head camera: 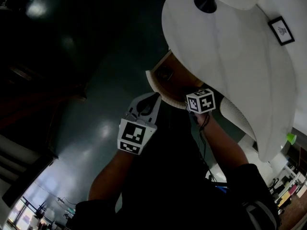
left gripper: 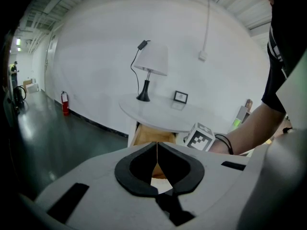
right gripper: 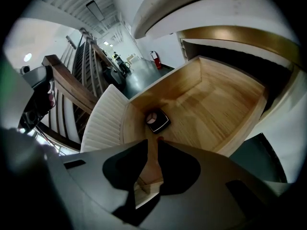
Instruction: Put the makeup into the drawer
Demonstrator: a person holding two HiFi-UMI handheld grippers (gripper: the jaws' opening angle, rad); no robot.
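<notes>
Head view: dim. White round table (head camera: 230, 56) fills the upper right, with a lamp (head camera: 205, 3) base at the top edge and a small picture frame (head camera: 281, 30) near the right edge. The wooden drawer (head camera: 154, 83) stands pulled out from under the table, at centre frame. The left gripper (head camera: 152, 98) sits just left of the drawer front. The right gripper (head camera: 197, 99) is over the drawer's right part, its tips hidden behind its marker cube.

Left gripper view: the two black pads are pressed together along one thin line, with nothing between them. Beyond them are the table with lamp and frame, the open drawer below it, and the right gripper's cube on a bare forearm at right. A fire extinguisher (left gripper: 64, 103) stands by the wall at left.

Right gripper view: looks down into the open drawer. A black square compact (right gripper: 157, 120) with a round pale pan lies on the drawer floor near its left corner, just above the fingertips in frame. The jaws are nearly together, pinching a slim red-tipped item (right gripper: 159, 139); only its red end shows past the tips, so I cannot tell what kind of makeup it is. It hangs above the drawer floor beside the compact; whether they touch I cannot tell
</notes>
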